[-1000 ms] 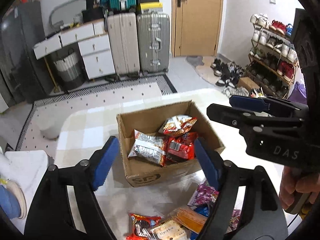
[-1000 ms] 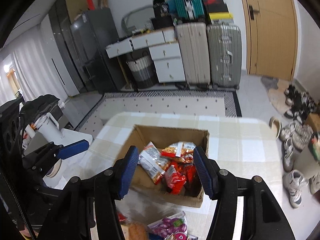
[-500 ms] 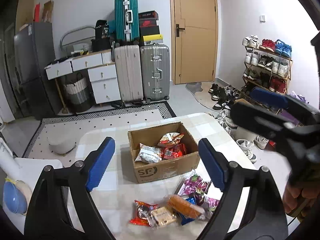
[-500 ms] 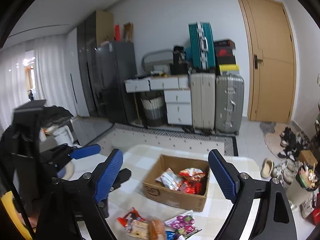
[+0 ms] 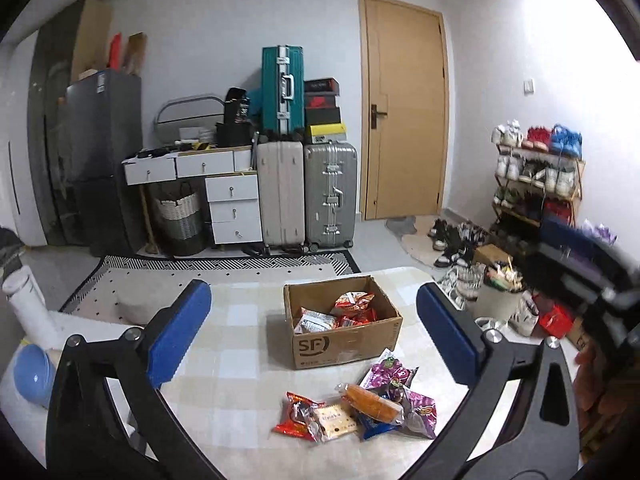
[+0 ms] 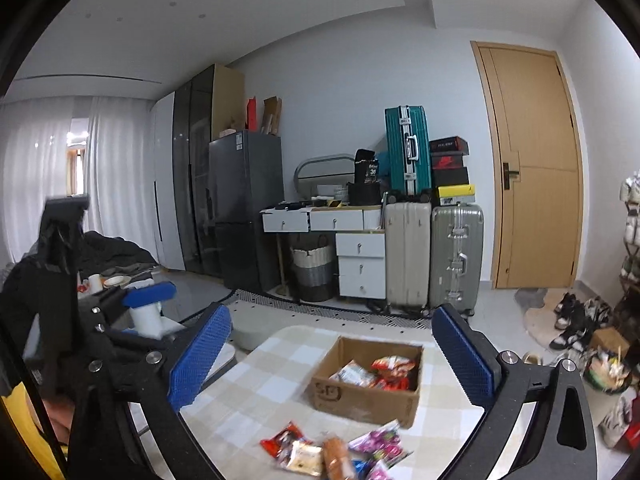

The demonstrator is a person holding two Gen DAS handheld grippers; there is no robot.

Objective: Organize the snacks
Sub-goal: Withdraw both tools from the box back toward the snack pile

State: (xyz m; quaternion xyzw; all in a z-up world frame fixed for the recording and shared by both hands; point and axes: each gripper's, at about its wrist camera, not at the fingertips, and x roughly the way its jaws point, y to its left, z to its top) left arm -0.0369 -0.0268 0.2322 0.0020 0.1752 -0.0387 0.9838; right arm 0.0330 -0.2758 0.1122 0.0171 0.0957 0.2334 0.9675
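2 grippers are hovering high above the table (image 5: 240, 344), both empty. Left gripper (image 5: 314, 332) is holding its blue pads (image 5: 178, 338) spread wide, nothing between them. Right gripper (image 6: 334, 360) is doing the same, blue pads (image 6: 200, 358) far apart, gripping nothing. Right gripper is also showing blurred at the right edge of the left wrist view, with the hand (image 5: 592, 376) partly visible under it.

Cardboard box (image 5: 346, 346) marked "SF" is sitting open on the checked tabletop, roughly centred between the left gripper's pads. Inside it, several snack packs are lying loose: a silver pack (image 5: 316, 320) at the left, red packs (image 5: 354, 308) beside and behind it.

Remaining snacks are lying in a loose pile on the table just in front of the box, toward the camera: a red packet (image 5: 298, 416) at the left, a pale biscuit pack (image 5: 334, 420) touching it, an orange bread-like pack (image 5: 370, 398) resting on top of a blue one, and purple packs (image 5: 394, 374) at the right, nearest the box. In the right wrist view the pile (image 6: 336, 450) is looking blurred.

Behind the table: suitcases (image 5: 306, 196), white drawers (image 5: 234, 208), wooden door (image 5: 404, 112), shoe rack (image 5: 536, 176).
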